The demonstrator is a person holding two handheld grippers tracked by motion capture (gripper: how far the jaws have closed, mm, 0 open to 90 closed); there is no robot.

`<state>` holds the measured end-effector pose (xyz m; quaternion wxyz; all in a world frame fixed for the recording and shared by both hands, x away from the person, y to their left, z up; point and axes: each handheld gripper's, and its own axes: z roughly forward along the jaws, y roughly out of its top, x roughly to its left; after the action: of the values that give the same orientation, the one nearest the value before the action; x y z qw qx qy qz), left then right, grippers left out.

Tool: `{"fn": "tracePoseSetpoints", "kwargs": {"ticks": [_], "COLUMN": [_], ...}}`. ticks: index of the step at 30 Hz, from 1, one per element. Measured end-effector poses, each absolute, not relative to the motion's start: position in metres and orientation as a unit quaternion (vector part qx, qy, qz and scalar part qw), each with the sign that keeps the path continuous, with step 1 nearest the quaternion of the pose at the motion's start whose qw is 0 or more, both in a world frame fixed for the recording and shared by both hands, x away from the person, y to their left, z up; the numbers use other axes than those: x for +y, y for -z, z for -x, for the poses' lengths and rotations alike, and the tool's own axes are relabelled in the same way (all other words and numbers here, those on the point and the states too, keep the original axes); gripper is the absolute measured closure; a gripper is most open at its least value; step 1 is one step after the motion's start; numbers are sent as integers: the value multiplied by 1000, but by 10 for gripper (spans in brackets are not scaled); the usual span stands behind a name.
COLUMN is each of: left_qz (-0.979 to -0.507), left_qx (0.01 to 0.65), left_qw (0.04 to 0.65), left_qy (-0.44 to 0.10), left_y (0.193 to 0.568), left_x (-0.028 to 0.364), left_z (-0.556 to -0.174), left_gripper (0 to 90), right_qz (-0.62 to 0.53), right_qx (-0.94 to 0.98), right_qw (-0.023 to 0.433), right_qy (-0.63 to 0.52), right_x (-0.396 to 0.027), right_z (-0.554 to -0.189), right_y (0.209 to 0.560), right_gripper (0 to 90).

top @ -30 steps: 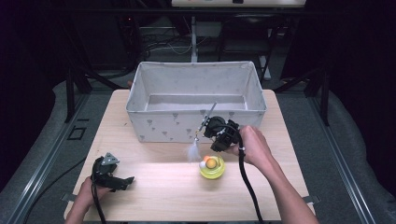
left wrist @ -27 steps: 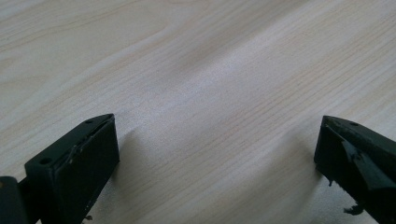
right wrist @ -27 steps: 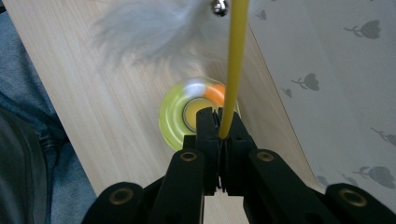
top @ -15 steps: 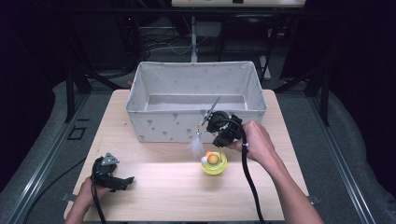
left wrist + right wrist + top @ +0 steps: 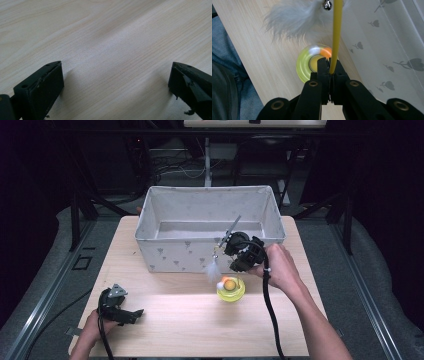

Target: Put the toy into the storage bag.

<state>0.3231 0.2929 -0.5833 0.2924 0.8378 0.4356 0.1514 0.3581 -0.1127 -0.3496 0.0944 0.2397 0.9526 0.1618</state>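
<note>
My right gripper (image 5: 236, 265) is shut on the thin yellow stick (image 5: 336, 35) of a feather wand. A white feather tuft (image 5: 292, 21) and a small bell (image 5: 327, 5) hang at the stick's far end. In the high view the feather (image 5: 214, 270) dangles in front of the box wall. Right below the jaws, a round yellow-green toy base with an orange ball (image 5: 230, 287) sits on the table, and it appears as a green ring (image 5: 302, 65) past the fingertips. My left gripper (image 5: 132, 314) rests open at the front left, with bare wood between its fingers (image 5: 40, 91).
A pale fabric box (image 5: 165, 255) with a small tree print stands at the back of the wooden table (image 5: 165, 325). Its printed wall (image 5: 387, 45) is close beside the right gripper. Dark floor and metal rails surround the table.
My right gripper has lifted slightly and drifted right toward the box with the wand, and the feather moved with it. The left gripper has stayed still.
</note>
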Motion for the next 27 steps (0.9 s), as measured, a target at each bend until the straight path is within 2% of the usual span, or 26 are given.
{"fn": "tracePoseSetpoints", "kwargs": {"ticks": [27], "left_qz": [-835], "left_qx": [439], "left_qw": [294], "left_qy": [-157], "left_y": [584], "left_x": [292], "left_z": [-323], "left_gripper": [0], "right_qz": [-245], "right_qx": [946], "right_qw": [95], "right_qy": [-190], "right_x": [-129], "right_z": [-360], "right_y": [313], "right_gripper": [883]}}
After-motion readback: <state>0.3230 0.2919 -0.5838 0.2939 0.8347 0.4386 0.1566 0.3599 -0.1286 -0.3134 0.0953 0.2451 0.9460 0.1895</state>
